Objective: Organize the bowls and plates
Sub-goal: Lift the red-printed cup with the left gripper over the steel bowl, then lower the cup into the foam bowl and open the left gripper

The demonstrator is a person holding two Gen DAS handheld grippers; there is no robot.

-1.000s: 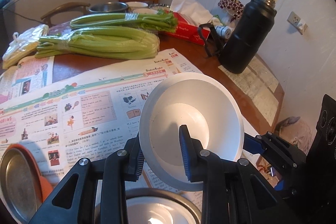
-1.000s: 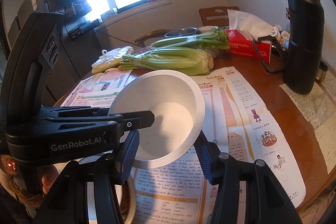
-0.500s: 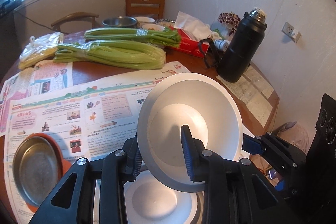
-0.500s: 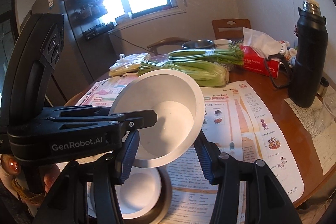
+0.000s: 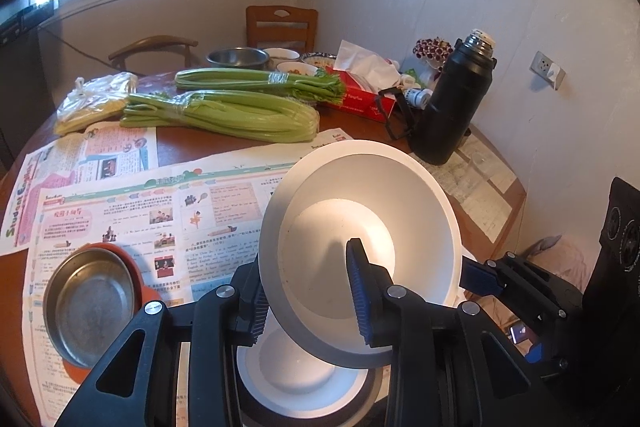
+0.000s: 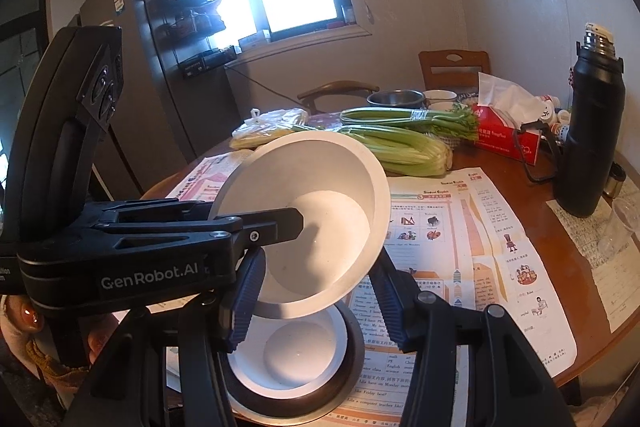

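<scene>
A white bowl [image 5: 360, 211] hangs tilted above the table, held from both sides. My left gripper [image 5: 306, 267] is shut on its near rim, one blue pad inside the bowl and the other against its outer wall. My right gripper [image 6: 316, 267] is shut across the lower body of the same white bowl [image 6: 320, 195]. Directly beneath stands a second white bowl [image 5: 300, 383], nested in a dark-rimmed dish [image 6: 354, 347]. To the left, a steel plate [image 5: 92, 307] lies on an orange plate [image 5: 142, 277].
Newspapers [image 5: 132, 211] cover the round wooden table. Behind them lie two celery bunches [image 5: 224, 115], a plastic bag [image 5: 92, 99], a red tissue box [image 5: 356, 95], a steel bowl [image 5: 238, 57], small bowls and a black thermos [image 5: 452, 107]. A clear glass [image 6: 620, 227] stands at the right edge.
Both grippers have risen and drawn back from the table with the white bowl between them. The second white bowl underneath and the steel plate on the orange plate now show more fully.
</scene>
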